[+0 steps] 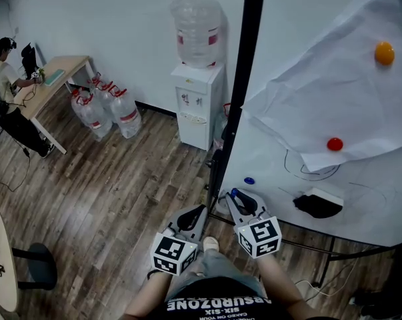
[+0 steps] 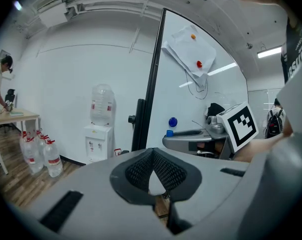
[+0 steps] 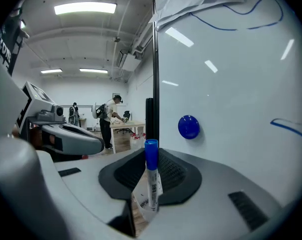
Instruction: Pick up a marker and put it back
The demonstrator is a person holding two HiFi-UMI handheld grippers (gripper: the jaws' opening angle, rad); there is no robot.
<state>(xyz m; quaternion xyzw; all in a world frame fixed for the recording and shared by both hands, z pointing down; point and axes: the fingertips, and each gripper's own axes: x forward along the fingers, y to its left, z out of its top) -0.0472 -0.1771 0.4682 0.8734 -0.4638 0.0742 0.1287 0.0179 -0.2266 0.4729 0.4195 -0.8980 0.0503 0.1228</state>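
A white marker with a blue cap (image 3: 151,180) stands upright between the jaws of my right gripper (image 3: 149,184), which is shut on its barrel. In the head view the right gripper (image 1: 241,201) is low at the whiteboard's (image 1: 281,105) left edge, and the marker's blue cap (image 1: 235,193) shows at its tip. A blue magnet (image 3: 189,127) sticks to the board just beyond it. My left gripper (image 1: 193,217) hangs beside the right one over the floor. Its jaws are shut with nothing in them (image 2: 154,155).
A black eraser (image 1: 319,205) sits on the whiteboard under a pinned paper sheet (image 1: 334,92) with red (image 1: 335,144) and orange (image 1: 385,53) magnets. A water dispenser (image 1: 197,99) and spare bottles (image 1: 104,109) stand against the wall. A person sits at a desk (image 1: 51,79) far left.
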